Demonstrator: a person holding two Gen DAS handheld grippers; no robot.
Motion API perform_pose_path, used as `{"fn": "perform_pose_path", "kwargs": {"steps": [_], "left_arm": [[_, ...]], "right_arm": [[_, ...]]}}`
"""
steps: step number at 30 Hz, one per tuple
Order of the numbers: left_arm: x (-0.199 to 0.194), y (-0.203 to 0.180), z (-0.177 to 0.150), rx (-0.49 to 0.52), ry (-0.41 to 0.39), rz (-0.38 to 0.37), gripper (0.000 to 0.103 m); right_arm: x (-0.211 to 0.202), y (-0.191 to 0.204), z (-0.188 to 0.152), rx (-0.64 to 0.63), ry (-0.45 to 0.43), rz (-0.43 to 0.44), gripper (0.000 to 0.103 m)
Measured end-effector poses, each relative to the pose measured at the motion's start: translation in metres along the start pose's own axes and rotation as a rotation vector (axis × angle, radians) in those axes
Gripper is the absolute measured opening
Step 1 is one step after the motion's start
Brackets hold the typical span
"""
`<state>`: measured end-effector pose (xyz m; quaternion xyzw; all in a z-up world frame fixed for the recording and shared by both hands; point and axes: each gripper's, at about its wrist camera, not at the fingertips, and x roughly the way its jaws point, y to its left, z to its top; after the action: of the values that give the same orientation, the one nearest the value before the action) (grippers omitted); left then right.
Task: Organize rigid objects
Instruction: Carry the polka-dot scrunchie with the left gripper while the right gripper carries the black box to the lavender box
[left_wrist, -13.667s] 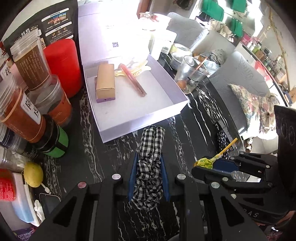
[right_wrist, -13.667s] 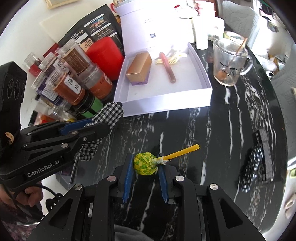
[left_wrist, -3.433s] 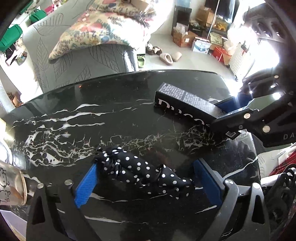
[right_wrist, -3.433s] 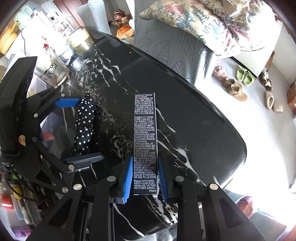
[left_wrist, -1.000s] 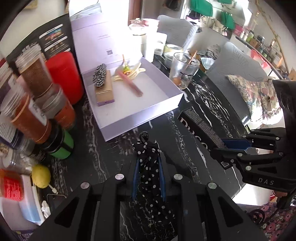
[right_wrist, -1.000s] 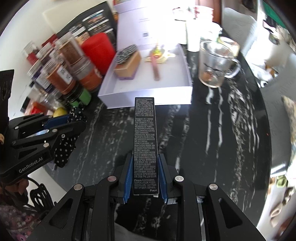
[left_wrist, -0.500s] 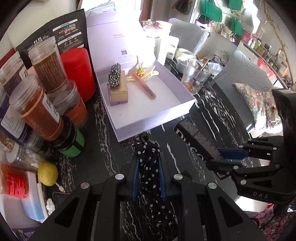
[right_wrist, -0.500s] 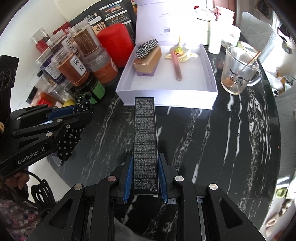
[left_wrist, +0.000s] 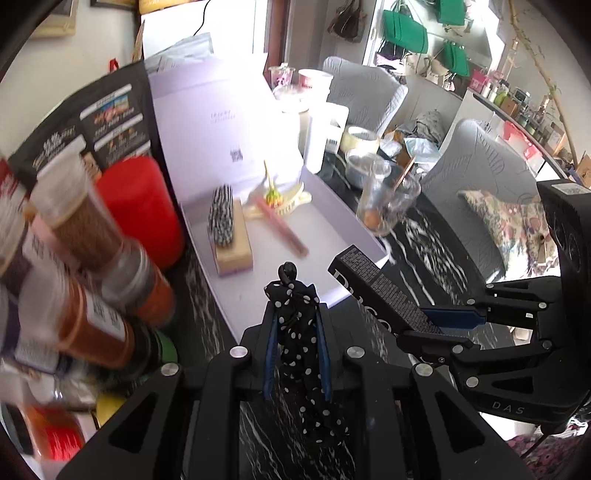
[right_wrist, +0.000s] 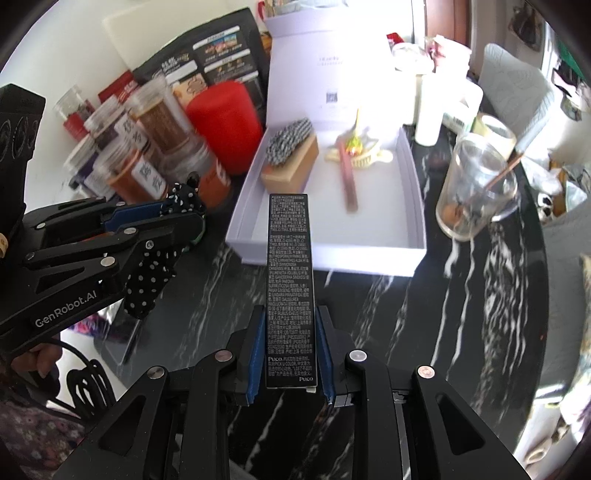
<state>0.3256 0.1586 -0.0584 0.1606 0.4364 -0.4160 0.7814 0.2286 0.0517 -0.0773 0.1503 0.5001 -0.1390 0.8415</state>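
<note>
My left gripper (left_wrist: 295, 314) is shut on a black polka-dot scrunchie (left_wrist: 301, 354), held just short of the near edge of the open lilac box (left_wrist: 258, 280). My right gripper (right_wrist: 290, 314) is shut on a long black cosmetics carton (right_wrist: 290, 266) whose far end reaches over the box's front wall (right_wrist: 325, 264). Inside the box lie a gold block (right_wrist: 291, 168) with a checked scrunchie (right_wrist: 288, 142) on top, a pink stick (right_wrist: 347, 177), a cream hair claw (right_wrist: 369, 157) and a lollipop (right_wrist: 352, 140). Each gripper shows in the other's view: the right gripper (left_wrist: 436, 321) and the left gripper (right_wrist: 162, 218).
Spice jars (left_wrist: 85, 229) and a red canister (left_wrist: 144, 206) crowd the box's left side on the black marble table (right_wrist: 443, 314). A glass mug (right_wrist: 476, 192) with a stick stands right of the box; white cups (left_wrist: 321, 136) sit behind. The box lid (left_wrist: 221, 125) stands upright at the back.
Both grippers have moved closer to the lilac box and risen a little, still carrying the polka-dot scrunchie and the black carton. The carton's tip now overlaps the box's front edge.
</note>
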Motion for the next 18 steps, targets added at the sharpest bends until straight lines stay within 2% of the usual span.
{"fn": "perform_pose_path", "kwargs": {"steps": [9, 18], "left_arm": [[0.003, 0.006, 0.045, 0.017, -0.056, -0.015, 0.019], [0.01, 0.009, 0.076, 0.02, -0.091, -0.006, 0.019]], "right_arm": [[-0.007, -0.017, 0.039, 0.015, -0.05, -0.011, 0.025], [-0.007, -0.03, 0.07, 0.008, -0.081, -0.019, 0.025]]}}
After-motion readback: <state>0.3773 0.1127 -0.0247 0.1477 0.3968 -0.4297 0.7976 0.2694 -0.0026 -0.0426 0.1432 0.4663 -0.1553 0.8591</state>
